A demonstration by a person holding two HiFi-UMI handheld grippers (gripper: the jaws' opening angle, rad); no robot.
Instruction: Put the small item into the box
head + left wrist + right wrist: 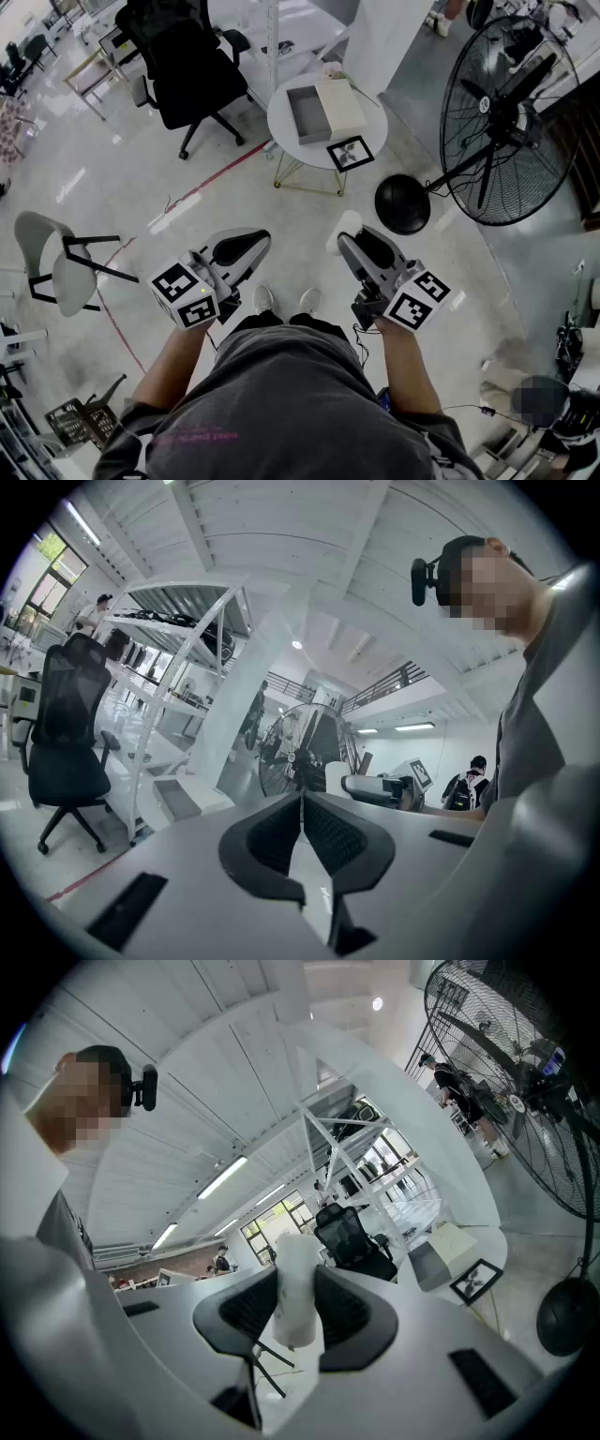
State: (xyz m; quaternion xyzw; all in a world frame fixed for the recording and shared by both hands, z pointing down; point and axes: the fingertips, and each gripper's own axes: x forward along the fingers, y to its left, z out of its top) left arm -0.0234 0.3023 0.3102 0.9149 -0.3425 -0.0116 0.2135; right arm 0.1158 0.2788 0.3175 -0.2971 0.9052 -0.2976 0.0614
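Note:
My right gripper [352,242] is shut on a small white cylinder [346,225], which stands between its black pads [342,1309] in the right gripper view [298,1321]. My left gripper [255,240] is shut with nothing in it, its pads [330,832] meeting at the tips. Both are held at waist height, above the floor. The open grey box [307,114] lies on the round white table [281,131] ahead of me, with its cream lid [340,106] beside it. The box also shows in the right gripper view [429,1266] and in the left gripper view [178,799].
A black-framed card [350,154] lies on the table's near edge. A large black standing fan [497,112] is at the right, with its round base [402,203] close to the table. A black office chair [187,66] stands left of the table and a white chair [56,267] at the far left.

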